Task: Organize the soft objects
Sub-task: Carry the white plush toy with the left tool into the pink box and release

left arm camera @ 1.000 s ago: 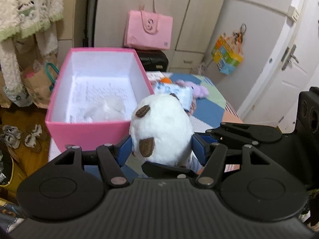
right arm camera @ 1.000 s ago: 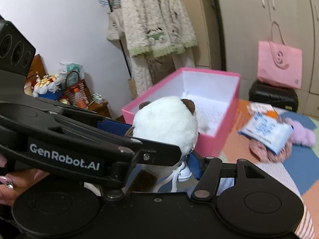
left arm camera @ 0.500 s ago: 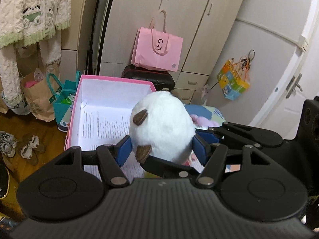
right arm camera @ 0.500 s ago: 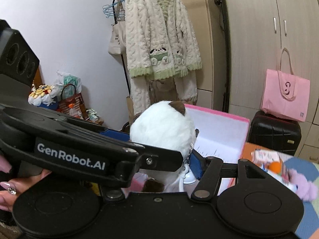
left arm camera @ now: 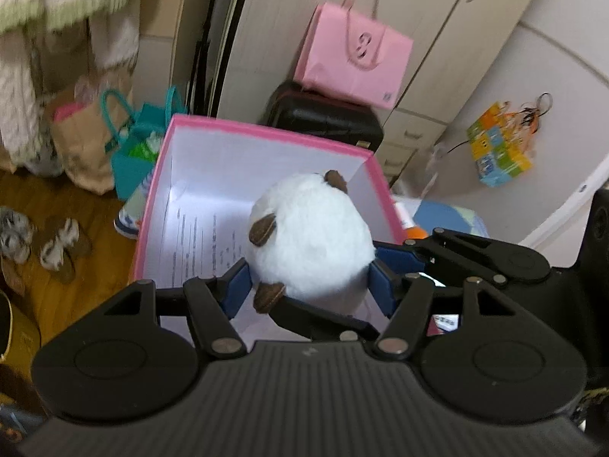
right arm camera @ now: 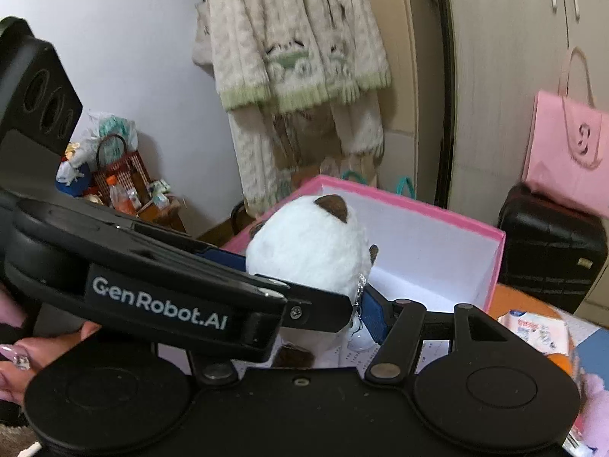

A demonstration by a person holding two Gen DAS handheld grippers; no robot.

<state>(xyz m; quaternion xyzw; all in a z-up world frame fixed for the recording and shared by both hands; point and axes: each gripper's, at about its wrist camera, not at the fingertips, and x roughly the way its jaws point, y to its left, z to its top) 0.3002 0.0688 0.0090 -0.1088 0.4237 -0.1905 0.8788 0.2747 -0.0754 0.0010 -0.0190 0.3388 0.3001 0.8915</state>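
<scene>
A white plush toy (left arm camera: 310,240) with brown ears is gripped from both sides. My left gripper (left arm camera: 308,285) is shut on it, blue pads against its flanks. My right gripper (right arm camera: 304,289) is shut on the same toy (right arm camera: 308,251); the left gripper's body crosses in front of its left finger. The toy hangs over the open pink box (left arm camera: 266,135), whose white inside holds a printed sheet. The box also shows in the right wrist view (right arm camera: 491,266).
A pink tote bag (left arm camera: 354,57) sits on a black suitcase (left arm camera: 323,122) behind the box. Paper and teal bags (left arm camera: 125,141) and shoes (left arm camera: 57,243) are on the wood floor at left. A packet (right arm camera: 533,331) and purple plush (right arm camera: 593,411) lie on the patchwork surface at right.
Both grippers carried the plush up and forward from in front of the box to above its open inside. Both views now tilt down into the box.
</scene>
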